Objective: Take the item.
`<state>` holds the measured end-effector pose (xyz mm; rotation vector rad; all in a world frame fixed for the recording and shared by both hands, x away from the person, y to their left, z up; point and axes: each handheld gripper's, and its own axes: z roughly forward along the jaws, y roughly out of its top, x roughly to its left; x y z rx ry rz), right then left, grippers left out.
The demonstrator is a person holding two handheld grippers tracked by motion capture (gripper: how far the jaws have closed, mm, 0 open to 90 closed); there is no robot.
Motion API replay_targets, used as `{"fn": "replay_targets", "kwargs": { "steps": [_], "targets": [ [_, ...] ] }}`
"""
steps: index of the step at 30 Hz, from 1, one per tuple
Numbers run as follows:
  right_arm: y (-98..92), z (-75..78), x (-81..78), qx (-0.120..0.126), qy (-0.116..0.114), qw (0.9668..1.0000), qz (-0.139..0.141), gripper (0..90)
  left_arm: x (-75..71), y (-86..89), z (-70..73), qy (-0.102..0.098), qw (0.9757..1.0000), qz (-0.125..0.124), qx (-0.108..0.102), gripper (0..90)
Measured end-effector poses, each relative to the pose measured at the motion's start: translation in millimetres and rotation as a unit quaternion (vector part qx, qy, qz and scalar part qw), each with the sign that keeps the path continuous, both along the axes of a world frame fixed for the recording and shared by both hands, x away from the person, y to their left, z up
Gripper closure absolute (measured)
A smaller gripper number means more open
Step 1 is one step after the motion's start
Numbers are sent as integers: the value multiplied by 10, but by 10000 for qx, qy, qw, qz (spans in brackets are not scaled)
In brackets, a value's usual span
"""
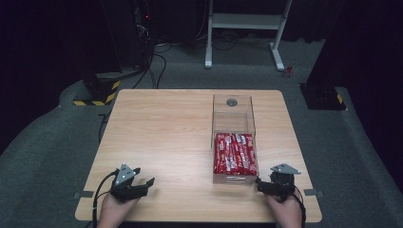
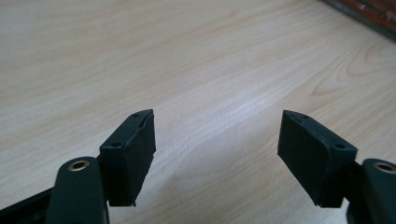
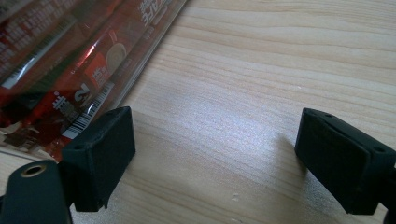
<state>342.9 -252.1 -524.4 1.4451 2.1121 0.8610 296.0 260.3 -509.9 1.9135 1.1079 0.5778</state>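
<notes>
A wooden table (image 1: 157, 133) carries a clear plastic box (image 1: 233, 137) on its right half, the near part packed with red snack packets (image 1: 235, 153). The right gripper (image 3: 212, 154) rests just beside the box's near corner, jaws spread over bare wood. The left gripper (image 2: 215, 154) sits well apart at the near left, jaws likewise spread and holding nothing.
</notes>
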Motion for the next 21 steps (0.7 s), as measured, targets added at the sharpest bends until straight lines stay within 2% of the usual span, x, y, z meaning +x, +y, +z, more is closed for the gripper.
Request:
{"fn": "replay_targets", "kwargs": {
  "steps": [2, 3, 4, 7, 13, 16, 21],
  "targets": [
    [0, 0, 0, -1, -1, 10000, 1, 121, -9, 7, 15, -68, 10000, 11, -53, 270],
    [0, 0, 0, 0, -1, 10000, 2, 121, -30, 20, 42, -218, 9996, 33, -161, 273],
    [1, 1, -1, 3, 2, 10000, 0, 121, -38, 23, 51, -285, 9994, 46, -193, 275],
    [1, 1, 0, 5, 3, 10000, 4, 121, -51, 21, 68, -391, 9990, 23, -219, 277],
    [1, 1, 0, 6, 3, 10000, 4, 121, -43, -20, 94, -326, 9992, -41, -244, 279],
    [1, 1, -1, 5, 4, 10000, 12, 121, -46, -81, 120, -351, 9992, -127, -155, 281],
    [1, 0, 0, 2, -4, 10000, 43, 121, -50, -142, 135, -330, 9992, -174, -155, 282]
  ]
}}
